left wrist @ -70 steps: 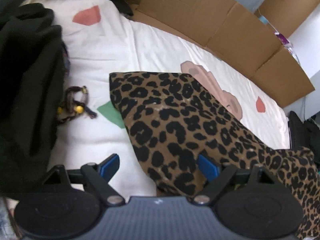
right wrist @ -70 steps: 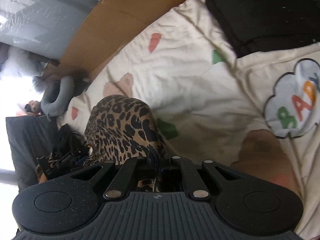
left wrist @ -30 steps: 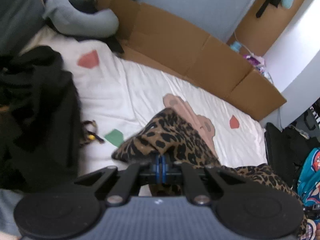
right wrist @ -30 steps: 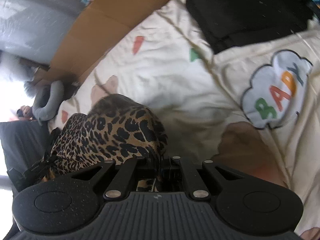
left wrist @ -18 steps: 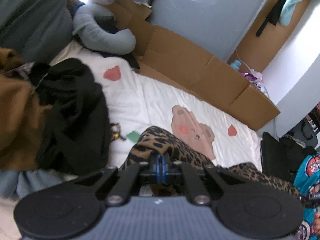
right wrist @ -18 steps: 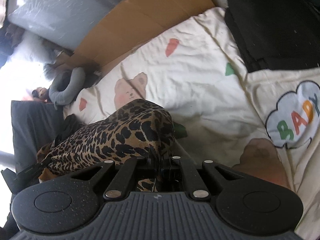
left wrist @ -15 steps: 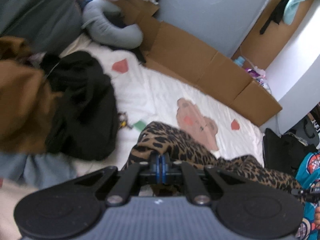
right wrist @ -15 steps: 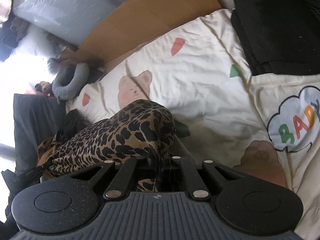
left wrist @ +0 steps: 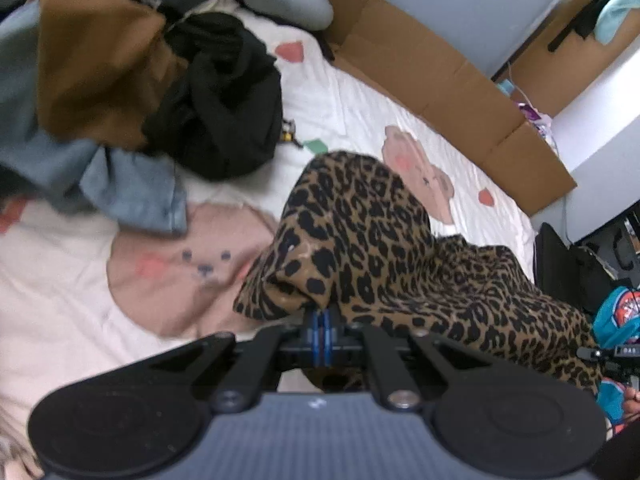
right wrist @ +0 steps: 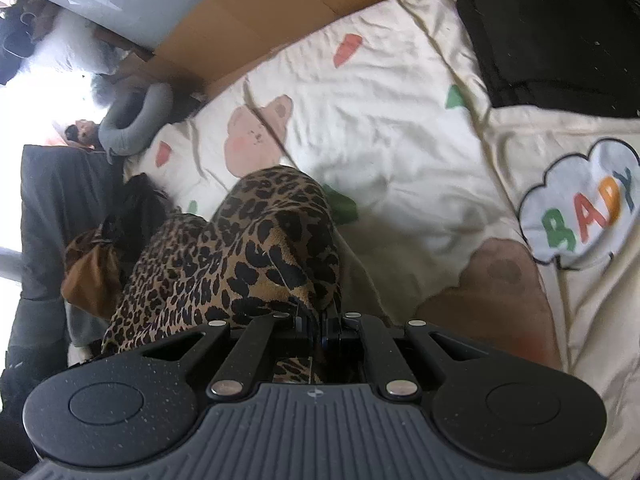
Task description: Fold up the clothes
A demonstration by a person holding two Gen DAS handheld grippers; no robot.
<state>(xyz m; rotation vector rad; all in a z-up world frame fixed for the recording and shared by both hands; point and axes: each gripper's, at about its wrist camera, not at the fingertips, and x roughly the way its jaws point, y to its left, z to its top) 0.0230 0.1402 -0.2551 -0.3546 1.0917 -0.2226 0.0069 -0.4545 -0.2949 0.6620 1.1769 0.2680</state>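
**Both my grippers clamp the leopard-print garment above the bed**

Left wrist view: my left gripper is clenched, its blue pads pressed together on a bunched edge of the leopard-print garment. The cloth rises from the pinch and drapes away to the right, above a cream blanket printed with a pink bear face. To the left lies a heap of clothes: a black garment, a brown one and a denim piece. Flattened cardboard runs along the far side of the bed.

Right wrist view: my right gripper is likewise closed on the leopard-print garment, which bulges up and trails off to the left. Beyond it spreads the cream blanket, with a cloud patch reading "BABY" at right and a folded black item at upper right.
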